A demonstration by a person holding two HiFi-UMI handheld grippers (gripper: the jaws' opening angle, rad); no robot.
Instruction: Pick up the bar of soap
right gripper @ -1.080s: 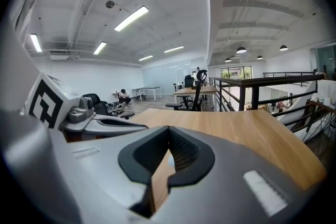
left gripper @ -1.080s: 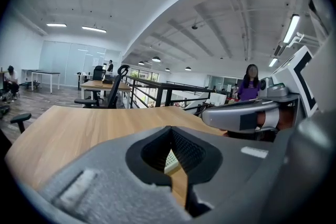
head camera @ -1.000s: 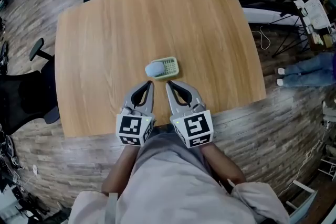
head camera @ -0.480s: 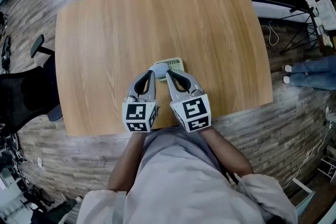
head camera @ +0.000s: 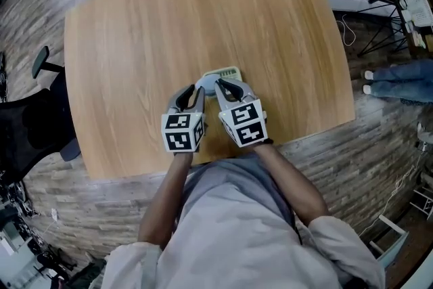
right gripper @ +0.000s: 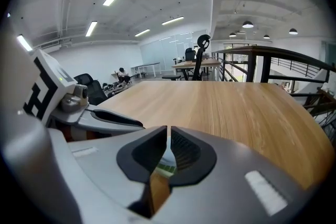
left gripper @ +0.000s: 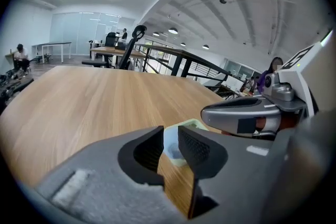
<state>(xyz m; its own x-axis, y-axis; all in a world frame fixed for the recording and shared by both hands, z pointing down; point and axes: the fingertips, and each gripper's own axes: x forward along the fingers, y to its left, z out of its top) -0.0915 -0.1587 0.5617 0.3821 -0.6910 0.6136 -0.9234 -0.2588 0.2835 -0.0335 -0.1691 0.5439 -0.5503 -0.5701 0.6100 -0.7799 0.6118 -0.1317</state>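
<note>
Leaning over the near edge of the tabletop (head camera: 169, 24), we hold both tools at the bar of soap (left gripper: 170, 145). The soap is pale blue and lies on a green soap dish (head camera: 229, 72) close to that edge, about midway along it. Our left tool (head camera: 197, 93) has its jaws opening, the gap narrow. The soap shows through it just ahead of the tips, with no pad pressing on it. Our right tool (head camera: 220, 84), just beside the left, has its jaws drawn together to a thin slit, empty, tips at the dish.
</note>
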